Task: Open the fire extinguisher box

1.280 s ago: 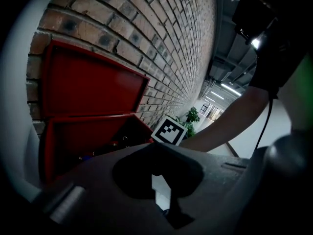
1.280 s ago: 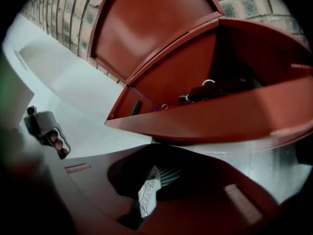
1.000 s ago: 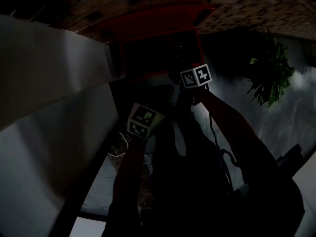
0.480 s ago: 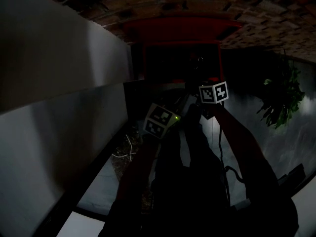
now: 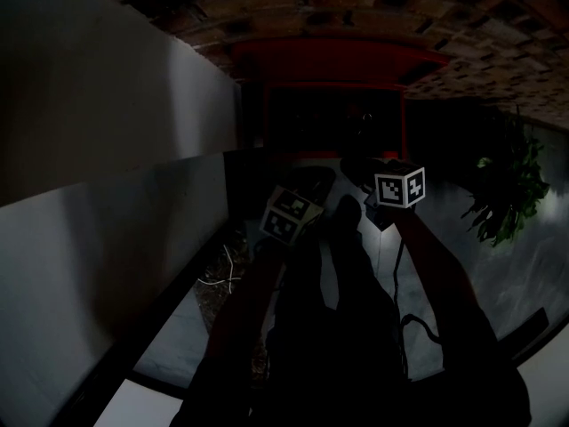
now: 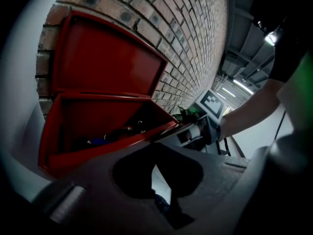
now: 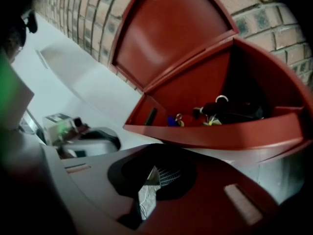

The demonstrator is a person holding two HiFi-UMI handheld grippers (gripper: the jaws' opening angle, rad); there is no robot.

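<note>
Red fire extinguisher box (image 7: 195, 82) gapes open, contents murky; left gripper (image 6: 157, 173) and right gripper (image 7: 152, 173) fingers clenched empty.

We read no words, numbers or brand names anywhere, only black-and-white square code patterns on the left marker cube (image 5: 286, 215) and the right marker cube (image 5: 399, 188), no lettering we can make out on the red fire extinguisher box (image 7: 171, 33)

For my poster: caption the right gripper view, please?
Red fire extinguisher box, lid up against the brick wall, beyond the right hand-held gripper.
</note>
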